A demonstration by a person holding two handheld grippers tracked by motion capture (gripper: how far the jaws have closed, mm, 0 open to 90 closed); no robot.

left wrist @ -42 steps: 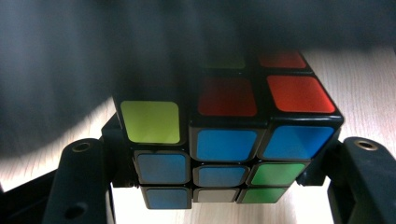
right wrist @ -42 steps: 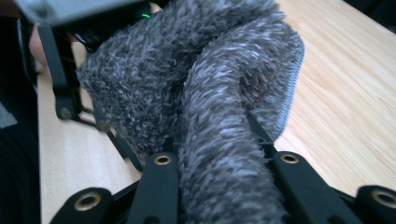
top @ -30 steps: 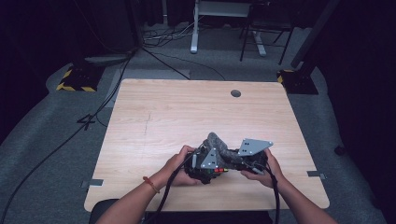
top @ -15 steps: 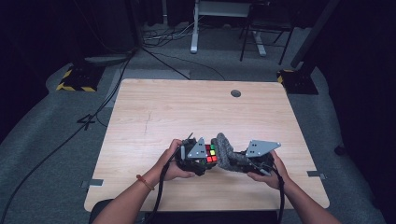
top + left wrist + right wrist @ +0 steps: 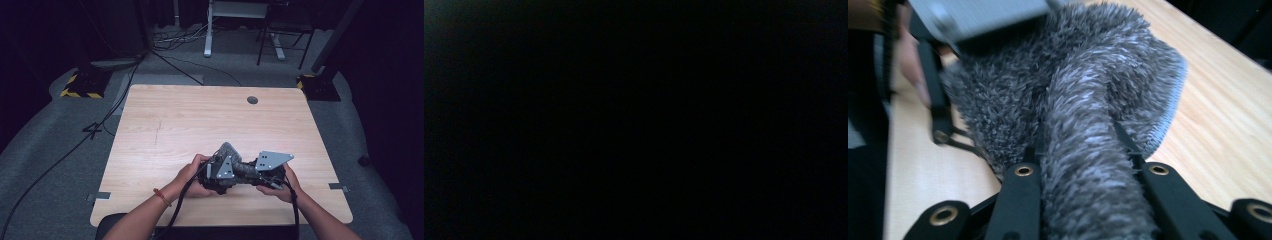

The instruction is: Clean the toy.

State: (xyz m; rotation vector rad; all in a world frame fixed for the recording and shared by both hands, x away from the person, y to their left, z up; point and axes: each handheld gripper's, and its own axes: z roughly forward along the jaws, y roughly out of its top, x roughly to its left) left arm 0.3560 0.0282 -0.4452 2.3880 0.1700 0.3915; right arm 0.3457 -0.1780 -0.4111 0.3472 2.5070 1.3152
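Gone from sight is the coloured cube seen earlier between both grippers. Left hand-held gripper [image 5: 220, 176] is fully closed, what it holds hidden. A shaggy grey cloth [image 5: 1083, 100] bunches over the pale wooden bench [image 5: 200, 120], clamped by the right hand-held gripper [image 5: 1083, 165].

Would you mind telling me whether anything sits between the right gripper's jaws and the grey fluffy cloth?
Nothing visible does: the right gripper is already clamped on a bunched fold of the grey fluffy cloth, its black jaws pressing the fold from both sides above the wooden table.
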